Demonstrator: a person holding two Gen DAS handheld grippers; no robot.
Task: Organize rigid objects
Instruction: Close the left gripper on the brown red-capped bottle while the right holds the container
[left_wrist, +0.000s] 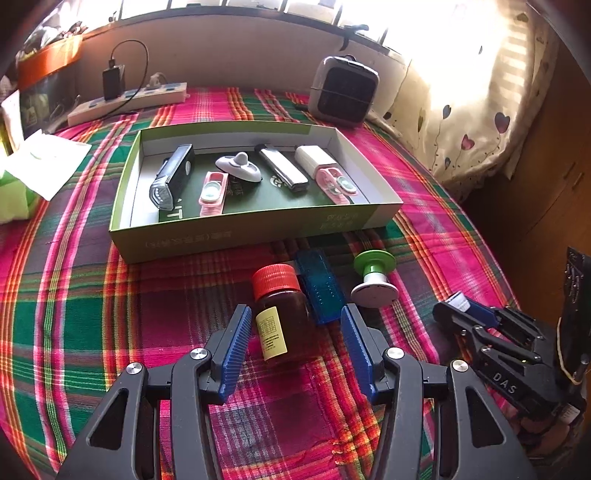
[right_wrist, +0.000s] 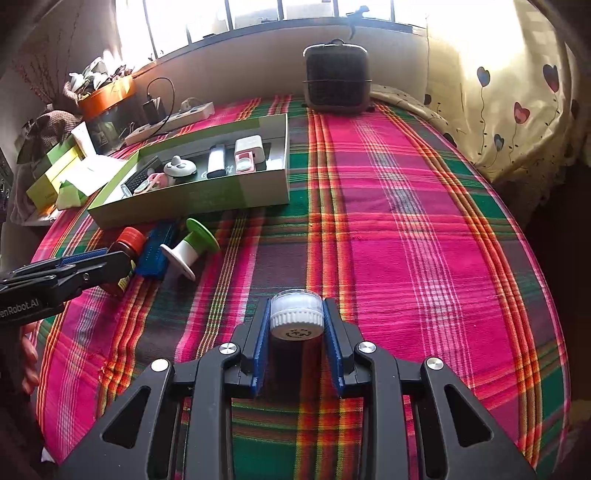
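Left gripper (left_wrist: 295, 325) jaws wide, straddling the amber bottle (left_wrist: 280, 314), which lies on the plaid cloth (left_wrist: 184, 295); pads not touching it, a clear gap on the right side. Red cap (left_wrist: 275, 280) points toward the green box (left_wrist: 240, 236). Blue case (left_wrist: 321, 288) lies just beside the bottle, green-and-white spool (left_wrist: 373, 280) next to that.

Right gripper (right_wrist: 295, 317) clamped on a white-capped jar (right_wrist: 295, 314), pads pressed on both sides, well apart from the box. Box holds a torch (left_wrist: 171, 177), two pink items, a white knob, a silver stick and a white block.
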